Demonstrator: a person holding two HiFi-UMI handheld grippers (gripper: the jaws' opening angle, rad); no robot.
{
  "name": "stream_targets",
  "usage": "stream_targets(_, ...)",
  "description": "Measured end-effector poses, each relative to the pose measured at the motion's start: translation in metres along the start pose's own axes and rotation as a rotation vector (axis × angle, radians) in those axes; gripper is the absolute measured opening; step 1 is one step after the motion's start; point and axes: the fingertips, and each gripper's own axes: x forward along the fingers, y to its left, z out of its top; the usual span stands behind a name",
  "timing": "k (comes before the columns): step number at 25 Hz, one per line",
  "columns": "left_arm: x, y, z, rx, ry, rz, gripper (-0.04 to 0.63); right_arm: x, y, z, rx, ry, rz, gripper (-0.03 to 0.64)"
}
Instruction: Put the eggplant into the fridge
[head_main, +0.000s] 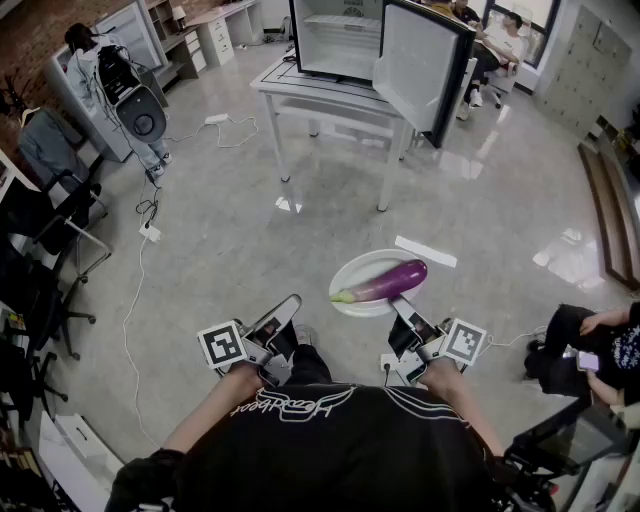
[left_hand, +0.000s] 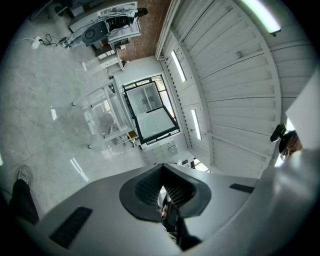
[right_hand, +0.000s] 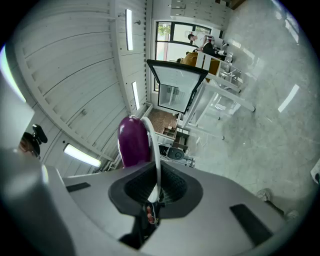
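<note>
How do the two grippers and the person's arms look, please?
The left gripper and the right gripper each have grey jaws with dark ribbed pads and a white cube with black square markers. The person wears a black short-sleeved shirt with white script.

fridge (head_main: 335, 45) top cropped, plate (head_main: 352, 272) partly under eggplant (head_main: 390, 280)

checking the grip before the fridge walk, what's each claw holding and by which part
The right claw is shut on the near rim of the white plate that carries the eggplant. The left claw is shut and holds nothing.
</note>
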Motion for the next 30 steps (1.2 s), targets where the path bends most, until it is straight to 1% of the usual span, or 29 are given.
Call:
stream_targets(8, 0.002, 0.000, -0.006, -0.022, 0.006, 0.001, 0.009, 0.001, -0.001, 0.001, -0.031, 0.014, -0.009, 0.021)
stream_targets(15, -0.003, -0.001, -0.007, -0.022, -0.002, 0.005, 0.009, -0.002, -0.002, 0.000, -0.025, 0.014, -0.019, 0.021)
stream_targets(22, -0.007, -0.006, -0.009, -0.011, -0.005, 0.002, 0.009, -0.008, -0.007, 0.004, -0.045, 0.002, -0.071, 0.021)
stream_targets(30, -0.003, -0.007, -0.011, -0.011, -0.006, 0.004, 0.008, -0.004, -0.027, 0.002, -0.012, 0.053, -0.125, 0.021)
